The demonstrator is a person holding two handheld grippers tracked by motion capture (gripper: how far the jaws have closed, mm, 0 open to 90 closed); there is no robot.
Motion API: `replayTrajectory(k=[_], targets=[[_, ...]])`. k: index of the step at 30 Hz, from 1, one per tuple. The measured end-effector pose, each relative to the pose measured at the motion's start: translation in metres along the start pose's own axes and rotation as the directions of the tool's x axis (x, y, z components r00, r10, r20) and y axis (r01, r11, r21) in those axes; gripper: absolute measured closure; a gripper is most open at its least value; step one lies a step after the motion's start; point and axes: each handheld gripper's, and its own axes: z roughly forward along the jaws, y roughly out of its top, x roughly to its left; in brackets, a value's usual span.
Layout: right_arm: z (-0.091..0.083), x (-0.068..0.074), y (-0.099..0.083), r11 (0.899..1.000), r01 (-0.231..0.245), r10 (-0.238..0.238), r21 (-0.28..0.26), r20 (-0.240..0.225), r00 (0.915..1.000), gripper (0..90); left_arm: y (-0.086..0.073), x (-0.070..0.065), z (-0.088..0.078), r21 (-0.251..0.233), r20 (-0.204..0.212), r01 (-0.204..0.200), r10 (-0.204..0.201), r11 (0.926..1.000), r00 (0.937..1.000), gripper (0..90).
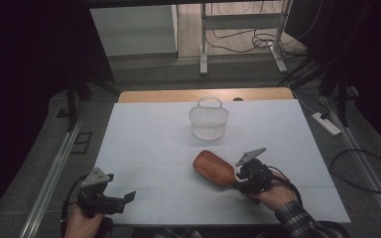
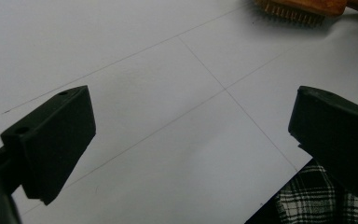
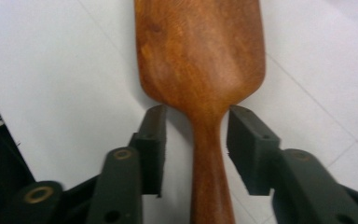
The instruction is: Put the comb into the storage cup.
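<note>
The right gripper (image 3: 196, 149) is straddling the neck of a wooden hairbrush (image 3: 200, 60), its jaws standing on either side of the handle with slivers of white showing between pad and wood, so it is spread and not yet pinching. In the high view the right gripper (image 1: 238, 179) is sitting at the brush's near end, and the hairbrush (image 1: 214, 167) is lying on the white table sheet (image 1: 144, 144), right of centre, its broad head pointing away toward the basket. The left gripper view is catching the bristles along the underside of the hairbrush (image 2: 303, 10), so the smooth back is facing up.

The brush is looking stiff and fairly light, with a polished back that is likely slippery; the narrow handle just below the head, where the jaws now stand, is probably the surest place to take hold, since the wide head would not fit between them.

The left gripper (image 1: 129, 197) is resting near the table's front left corner, well apart from the brush, its jaws spread wide over bare sheet (image 2: 158, 93). A white plastic basket (image 1: 208, 121) with a raised handle is standing upright toward the far edge, beyond the brush.
</note>
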Motion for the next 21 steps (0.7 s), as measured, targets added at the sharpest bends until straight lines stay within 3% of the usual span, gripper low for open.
replayTrajectory(k=[8, 14, 15, 21], targets=[[0.0037, 0.0001, 0.0014, 1.000, -0.015, 0.014, 0.019, 0.039, 0.9991, 22.0, 0.0002, -0.0002, 0.0002, 0.003, -0.001, -0.001, 0.001, 1.0000, 1.0000, 1.6], [0.0049, -0.0024, 0.0012, 1.000, -0.014, 0.014, 0.017, 0.011, 0.9998, 11.0, 0.0002, -0.0003, 0.0003, 0.003, -0.001, -0.001, 0.001, 1.0000, 1.0000, 1.6], [0.0051, -0.0028, 0.0012, 1.000, -0.010, 0.010, 0.006, 0.019, 0.9998, 6.2, 0.0002, -0.0003, 0.0003, 0.003, -0.001, -0.001, 0.001, 1.0000, 1.0000, 1.6], [0.0063, -0.0046, 0.0009, 1.000, 0.010, -0.010, -0.007, 0.048, 0.9988, 0.0, 0.0002, -0.0002, 0.0003, 0.003, 0.000, -0.002, 0.002, 1.0000, 1.0000, 1.6]])
